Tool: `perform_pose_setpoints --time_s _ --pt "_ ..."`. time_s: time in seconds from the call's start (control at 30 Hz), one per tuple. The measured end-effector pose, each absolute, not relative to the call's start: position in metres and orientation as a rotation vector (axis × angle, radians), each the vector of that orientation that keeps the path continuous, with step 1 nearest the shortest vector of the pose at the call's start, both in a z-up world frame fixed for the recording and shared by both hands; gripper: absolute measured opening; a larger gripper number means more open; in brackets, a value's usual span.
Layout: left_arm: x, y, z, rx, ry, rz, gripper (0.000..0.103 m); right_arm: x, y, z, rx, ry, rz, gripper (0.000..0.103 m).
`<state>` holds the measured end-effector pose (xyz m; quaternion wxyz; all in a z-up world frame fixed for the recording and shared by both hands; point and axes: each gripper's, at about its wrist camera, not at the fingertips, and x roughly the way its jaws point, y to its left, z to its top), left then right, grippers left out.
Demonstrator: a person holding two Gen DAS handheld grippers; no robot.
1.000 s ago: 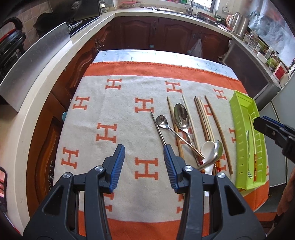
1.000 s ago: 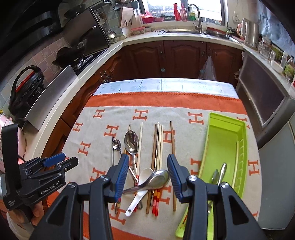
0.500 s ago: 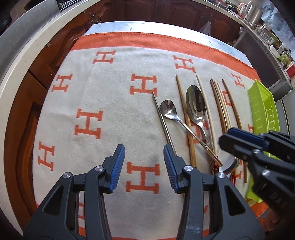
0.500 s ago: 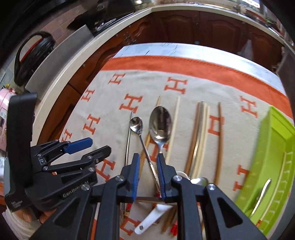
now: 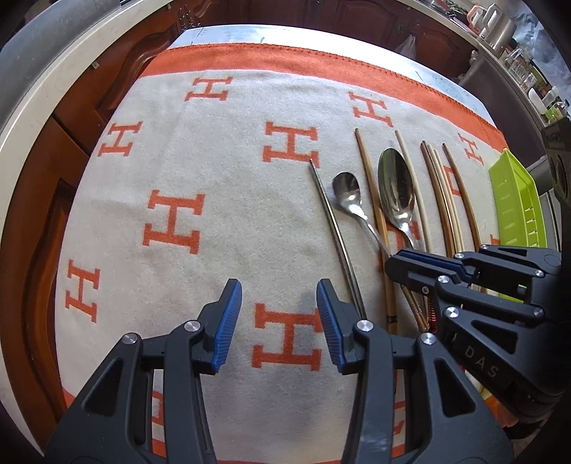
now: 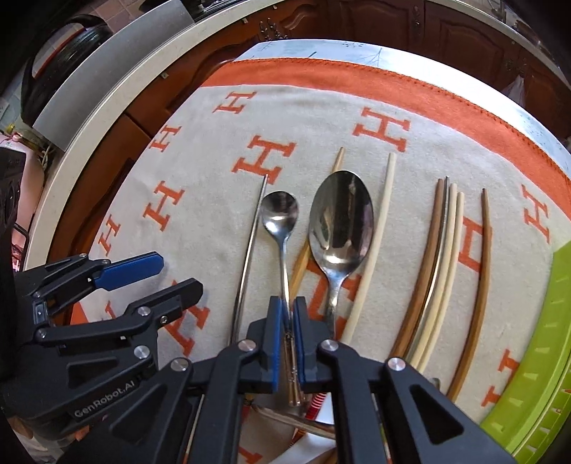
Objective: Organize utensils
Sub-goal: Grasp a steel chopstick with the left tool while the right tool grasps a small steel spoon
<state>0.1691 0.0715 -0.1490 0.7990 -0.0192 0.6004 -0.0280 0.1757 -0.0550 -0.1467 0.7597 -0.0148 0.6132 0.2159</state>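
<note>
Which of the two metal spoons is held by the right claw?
The small spoon: the right claw is closed on its thin handle. The large spoon lies free beside it.

Orange-bordered cloth (image 5: pixel 221 200) on table, wooden cabinets (image 6: pixel 464 25) behind.

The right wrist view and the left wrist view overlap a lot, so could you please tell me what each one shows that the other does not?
Only the right wrist view shows the right tongs closed on the small spoon's handle, and a black and red appliance on the counter. Only the left wrist view shows the left tongs open and empty over the blanket, plus kettles on the far counter. Both share the small spoon, the large spoon, the steel chopstick, the wooden chopsticks and the green tray.
</note>
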Motion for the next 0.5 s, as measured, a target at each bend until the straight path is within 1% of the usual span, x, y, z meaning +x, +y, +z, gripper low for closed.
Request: perform_pose_setpoints --time_s 0.13,0.3,0.37,0.4,0.5 --pt "0.169 0.07 -0.151 -0.041 1.292 -0.06 0.04 0.169 -0.054 -0.144 -0.041 1.315 0.468 0.004" --pt "0.169 0.064 -0.15 -0.029 1.291 -0.069 0.04 0.158 -0.065 -0.131 0.033 1.274 0.47 0.003" --pt "0.168 0.06 -0.15 -0.022 1.292 -0.077 0.04 0.154 -0.072 -0.125 0.069 1.258 0.467 0.002" --pt "0.169 0.058 -0.15 -0.021 1.295 -0.081 0.04 0.152 -0.076 -0.122 0.083 1.25 0.465 0.0" --pt "0.172 0.05 -0.155 -0.018 1.312 -0.083 0.04 0.15 -0.081 -0.118 0.086 1.244 0.457 0.0"
